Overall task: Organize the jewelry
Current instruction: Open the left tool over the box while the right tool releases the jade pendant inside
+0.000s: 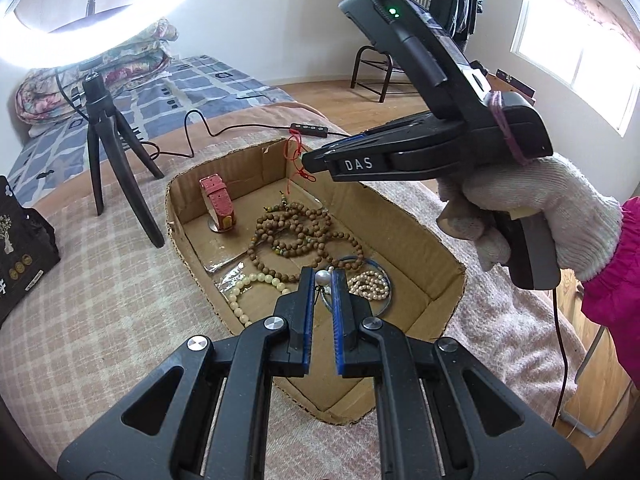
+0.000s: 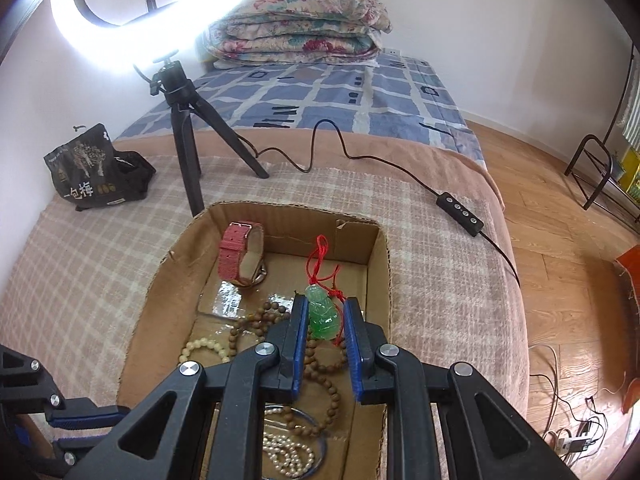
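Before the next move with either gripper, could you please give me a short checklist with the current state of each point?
1. Right gripper grasp: green jade pendant sits between its fingers: ok.
2. Pendant's red cord free of other pieces: hangs above the wooden bead strand; cannot tell.
3. Left gripper grasp: small silver pearl piece between its fingers, though firm contact: cannot tell.
4. Both grippers over the cardboard box: ok.
5. Pink watch standing apart at the far end, out of the way: ok.
6. Destination for the held pieces: none visible; cannot tell.
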Demonstrator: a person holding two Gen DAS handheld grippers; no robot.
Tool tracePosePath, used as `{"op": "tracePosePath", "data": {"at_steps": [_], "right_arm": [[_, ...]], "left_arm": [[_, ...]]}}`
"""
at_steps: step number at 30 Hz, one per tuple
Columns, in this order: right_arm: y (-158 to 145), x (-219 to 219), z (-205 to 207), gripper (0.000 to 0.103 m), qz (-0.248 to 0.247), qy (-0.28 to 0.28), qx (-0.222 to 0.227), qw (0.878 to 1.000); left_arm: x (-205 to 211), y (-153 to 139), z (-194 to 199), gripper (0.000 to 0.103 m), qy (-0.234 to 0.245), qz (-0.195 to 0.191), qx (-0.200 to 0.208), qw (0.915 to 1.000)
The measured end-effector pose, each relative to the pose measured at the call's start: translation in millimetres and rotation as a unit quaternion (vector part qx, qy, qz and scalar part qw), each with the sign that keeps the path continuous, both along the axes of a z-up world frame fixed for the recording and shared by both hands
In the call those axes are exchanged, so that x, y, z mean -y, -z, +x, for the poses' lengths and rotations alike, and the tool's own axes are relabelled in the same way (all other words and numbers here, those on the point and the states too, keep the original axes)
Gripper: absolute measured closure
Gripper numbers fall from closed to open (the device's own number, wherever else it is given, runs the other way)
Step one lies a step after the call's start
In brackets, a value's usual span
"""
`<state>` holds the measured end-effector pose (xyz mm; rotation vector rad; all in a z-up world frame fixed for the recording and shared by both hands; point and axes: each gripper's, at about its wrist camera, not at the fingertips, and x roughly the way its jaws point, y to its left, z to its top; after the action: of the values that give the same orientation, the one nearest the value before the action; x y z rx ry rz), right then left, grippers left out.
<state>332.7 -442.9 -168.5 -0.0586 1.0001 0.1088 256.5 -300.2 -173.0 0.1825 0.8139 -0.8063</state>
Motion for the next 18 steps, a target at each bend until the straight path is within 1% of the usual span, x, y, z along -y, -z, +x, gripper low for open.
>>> {"op": "tracePosePath", "data": {"at_steps": [4, 6, 8, 9, 10, 11, 12, 13, 14, 18], "right_arm": [[0.7, 1.8, 1.8, 0.086, 0.000, 0.002, -0.001, 1.000], [0.7, 1.1, 1.4, 0.082, -0.001, 0.002, 0.001, 1.000], [0.5, 0.4, 0.1, 0.072, 0.000, 0.001, 0.002, 1.000], [0.5, 0.1, -0.3, 0.071, 0.000, 0.001, 0.003, 1.000], [0.3, -0.4, -0.9, 0.067, -0.001, 0.002, 0.004, 1.000], [0.0, -1.2, -1.6, 0.060, -0.002, 0.002, 0.005, 1.000], [-0.2, -1.5, -2.0, 0.054, -0.002, 0.003, 0.006, 1.000], [-0.8, -2.1, -3.0, 0.039, -0.004, 0.006, 0.009, 1.000], [-2.1, -2.5, -4.5, 0.027, -0.005, 0.008, 0.014, 1.000], [-3.6, -3.4, -6.9, 0.014, 0.005, 0.012, 0.017, 1.000]], "left_arm": [[2.3, -1.9, -2.5, 0.097, 0.005, -0.001, 0.004, 1.0000], [4.6, -3.1, -4.9, 0.097, 0.010, 0.002, 0.009, 0.9999], [6.3, -3.3, -6.8, 0.097, 0.011, 0.006, 0.014, 0.9998], [7.5, -2.9, -6.9, 0.096, 0.010, 0.011, 0.014, 0.9998], [8.2, -2.2, -6.8, 0.089, 0.009, 0.014, 0.013, 0.9998], [8.5, -1.4, -6.6, 0.070, 0.007, 0.016, 0.011, 0.9998], [8.2, -1.4, -6.6, 0.059, 0.005, 0.015, 0.011, 0.9998], [7.0, -1.9, -6.9, 0.047, 0.001, 0.011, 0.015, 0.9998], [5.2, -2.8, -7.2, 0.045, -0.004, 0.007, 0.019, 0.9998], [2.1, -3.0, -3.1, 0.043, -0.013, 0.008, 0.014, 0.9998]]}}
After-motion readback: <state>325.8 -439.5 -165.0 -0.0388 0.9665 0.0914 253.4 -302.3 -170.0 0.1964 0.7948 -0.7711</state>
